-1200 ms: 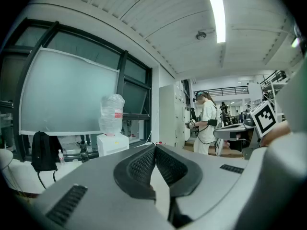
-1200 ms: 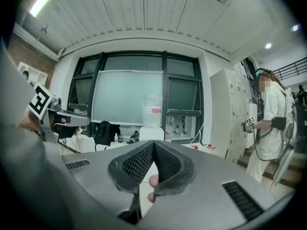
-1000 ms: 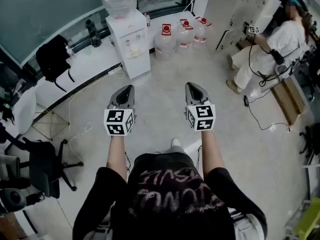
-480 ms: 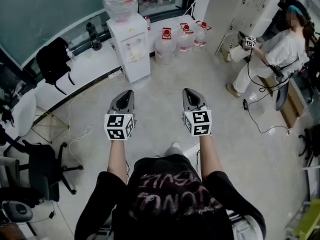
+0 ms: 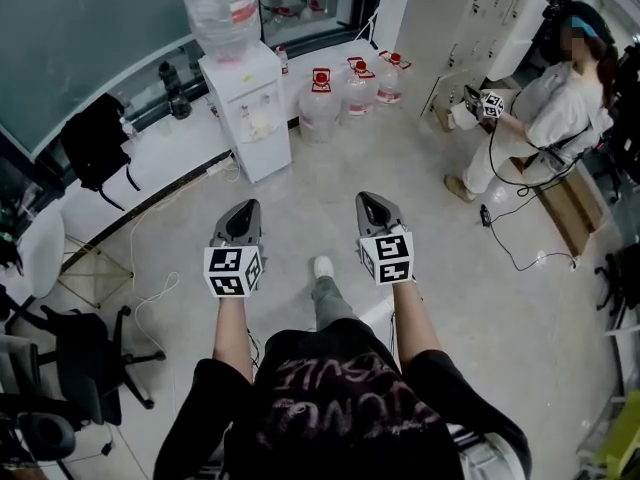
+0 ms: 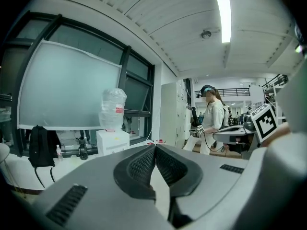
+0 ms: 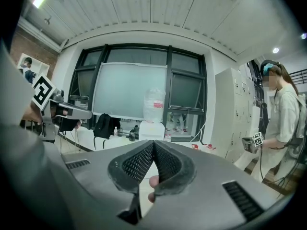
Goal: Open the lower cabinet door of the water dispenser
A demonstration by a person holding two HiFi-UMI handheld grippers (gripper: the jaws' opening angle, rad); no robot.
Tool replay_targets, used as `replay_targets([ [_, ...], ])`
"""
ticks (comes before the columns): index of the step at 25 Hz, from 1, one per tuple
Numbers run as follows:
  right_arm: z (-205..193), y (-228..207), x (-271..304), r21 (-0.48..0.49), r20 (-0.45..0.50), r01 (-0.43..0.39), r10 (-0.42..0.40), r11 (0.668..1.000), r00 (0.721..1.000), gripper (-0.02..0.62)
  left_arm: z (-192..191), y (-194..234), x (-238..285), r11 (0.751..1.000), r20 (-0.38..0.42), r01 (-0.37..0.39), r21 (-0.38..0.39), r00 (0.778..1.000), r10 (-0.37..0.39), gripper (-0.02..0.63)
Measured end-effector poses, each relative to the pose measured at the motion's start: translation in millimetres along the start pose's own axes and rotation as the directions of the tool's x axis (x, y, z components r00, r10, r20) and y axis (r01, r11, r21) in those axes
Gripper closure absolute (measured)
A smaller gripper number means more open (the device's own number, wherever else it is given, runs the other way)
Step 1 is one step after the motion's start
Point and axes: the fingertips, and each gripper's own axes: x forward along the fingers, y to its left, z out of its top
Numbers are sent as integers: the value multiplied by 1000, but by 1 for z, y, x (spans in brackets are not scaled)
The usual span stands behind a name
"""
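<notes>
I've stepped nearer the water dispenser point(image 5: 248, 108); my left claw point(image 5: 246, 208) and right claw point(image 5: 369, 200), pressed together and empty, are well short of its lower cabinet door point(image 5: 264, 150).

Ahead of you, the water dispenser point(image 5: 243, 108) stood upright on the floor point(image 5: 330, 183), a white box-shaped unit with its back to the dark-framed window point(image 5: 90, 18). A clear, upturned bottle point(image 5: 218, 10) with a red label sat on top of it. Its front faced you, with the taps point(image 5: 246, 111) on the upper part. Below them, the lower cabinet door point(image 5: 266, 153) was a plain white panel, flush with the body and shut. The dispenser was well apart from you.
</notes>
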Motion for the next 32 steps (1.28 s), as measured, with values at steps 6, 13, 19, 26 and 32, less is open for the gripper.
replay_targets([
  [6,0,-9,46,0,-4,-17,17,1000,1000,581,1,25,35,1000,-12,-16,0,1000,16,594],
  [13,4,-31,114,3,-24,-42,42,999,999,581,-2,56,94,1000,-47,-28,-6,999,28,594],
  [19,7,-58,177,6,-51,-69,69,998,996,581,-3,82,153,998,-84,-50,-24,995,48,594],
  [26,14,-83,268,28,-61,-128,130,991,990,581,1,118,226,995,-120,-96,-31,988,92,594],
  [32,10,-109,334,38,-86,-183,185,982,979,581,-1,141,280,990,-162,-137,-39,978,129,594],
])
